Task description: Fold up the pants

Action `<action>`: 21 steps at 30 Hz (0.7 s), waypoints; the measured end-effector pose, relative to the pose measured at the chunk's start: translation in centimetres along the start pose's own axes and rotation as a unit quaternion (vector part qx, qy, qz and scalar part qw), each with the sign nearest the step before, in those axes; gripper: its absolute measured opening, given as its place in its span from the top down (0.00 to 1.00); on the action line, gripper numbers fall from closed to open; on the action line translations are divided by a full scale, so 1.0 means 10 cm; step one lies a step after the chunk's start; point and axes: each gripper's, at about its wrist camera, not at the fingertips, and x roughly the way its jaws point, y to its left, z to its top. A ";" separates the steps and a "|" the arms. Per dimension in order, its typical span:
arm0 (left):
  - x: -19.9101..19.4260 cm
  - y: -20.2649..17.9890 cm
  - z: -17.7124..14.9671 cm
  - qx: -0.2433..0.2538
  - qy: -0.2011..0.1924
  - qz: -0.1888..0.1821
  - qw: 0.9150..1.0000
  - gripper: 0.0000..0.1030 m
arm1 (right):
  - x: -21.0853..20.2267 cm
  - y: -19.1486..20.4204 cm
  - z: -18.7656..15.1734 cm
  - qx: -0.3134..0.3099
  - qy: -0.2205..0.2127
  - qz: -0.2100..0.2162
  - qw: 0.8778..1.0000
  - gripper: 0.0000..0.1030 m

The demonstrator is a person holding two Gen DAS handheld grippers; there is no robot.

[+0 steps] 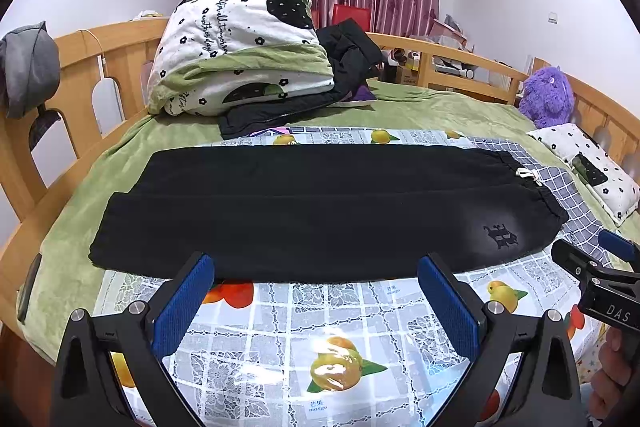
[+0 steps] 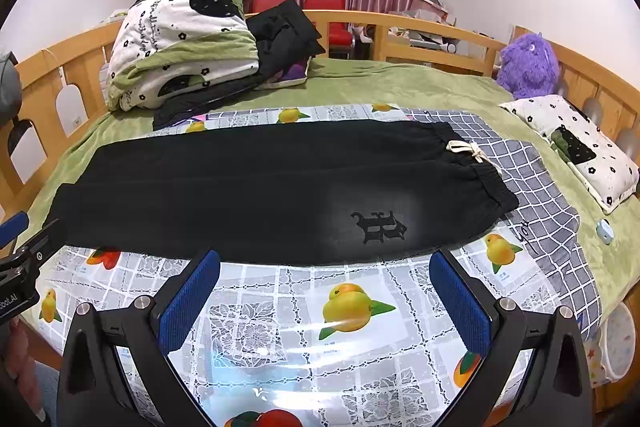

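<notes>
While both tools hover short of the cloth, the black pants (image 1: 320,211) lie flat on the fruit-print plastic sheet (image 1: 320,319) on the bed, legs side by side, waistband and drawstring (image 2: 466,150) to the right. The left hand-held gripper (image 1: 316,267) and right hand-held gripper (image 2: 325,263) stand with fingers spread wide, holding nothing. For a clean lengthwise fold, take the near edge at two well-separated spots, one toward the cuffs, one by the printed logo (image 2: 378,227). Pinch only cloth: the glossy sheet beneath looks slippery and may lift.
</notes>
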 end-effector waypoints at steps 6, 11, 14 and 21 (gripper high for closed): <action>0.00 -0.01 0.00 0.000 0.001 0.001 1.000 0.00 | 0.00 0.00 0.00 0.000 0.000 0.001 1.000 0.00; 0.00 -0.01 0.00 0.001 0.001 0.001 1.000 0.00 | 0.00 0.01 0.00 0.000 0.000 0.000 1.000 0.00; 0.00 -0.01 0.00 0.001 0.001 0.001 1.000 0.00 | 0.00 0.01 0.00 0.000 0.000 0.000 1.000 0.00; 0.00 0.00 0.00 0.001 0.001 0.000 1.000 0.00 | 0.00 0.01 0.00 0.000 0.000 0.001 1.000 0.00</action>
